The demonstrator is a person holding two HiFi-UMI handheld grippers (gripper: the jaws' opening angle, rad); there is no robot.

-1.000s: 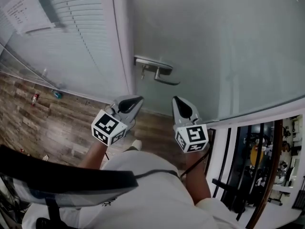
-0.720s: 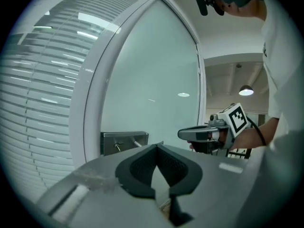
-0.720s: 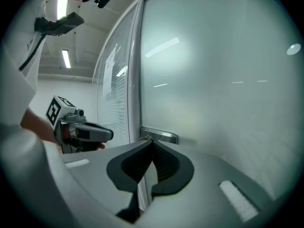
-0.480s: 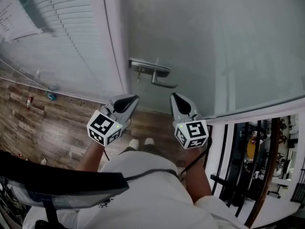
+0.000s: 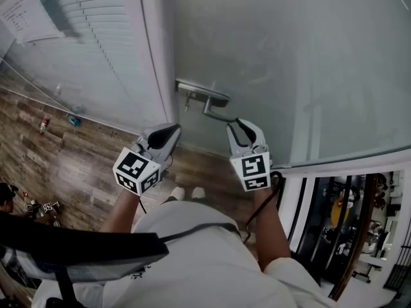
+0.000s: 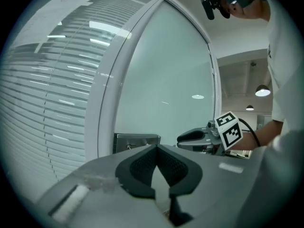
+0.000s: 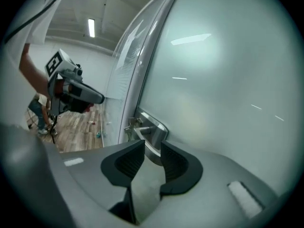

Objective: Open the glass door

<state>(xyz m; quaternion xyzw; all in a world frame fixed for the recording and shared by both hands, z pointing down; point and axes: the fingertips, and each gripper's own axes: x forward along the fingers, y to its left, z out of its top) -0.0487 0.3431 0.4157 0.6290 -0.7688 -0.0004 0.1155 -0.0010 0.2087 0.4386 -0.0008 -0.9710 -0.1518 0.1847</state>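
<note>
Since a second ago my right gripper [image 5: 239, 126] has come forward to the handle [image 5: 206, 101], and its cube has rolled to face me more squarely; my left gripper [image 5: 167, 133] has shifted only a little. The right jaws are opening, and in the right gripper view the end of the lever sits just at the gap between the tips, with neither pad pressing on it. My left gripper hangs near the white frame [image 5: 156, 50], apart from the handle, its pads together with nothing between them. The door [image 5: 295, 56] is frosted glass and stands closed, with the metal handle plate set by its left edge, just beside the frame. Left of the frame is a glass wall with white blinds [image 5: 96, 40] behind it and a sheet of paper [image 5: 24, 15] stuck high up. Underfoot is a wood-plank floor [image 5: 77, 165], with a small bottle [image 5: 74, 120] and a can [image 5: 44, 125] lying near the foot of the glass wall. To my right a black railing [image 5: 307, 213] stands past the door's end. My shoes [image 5: 186, 192] show below the grippers.
</note>
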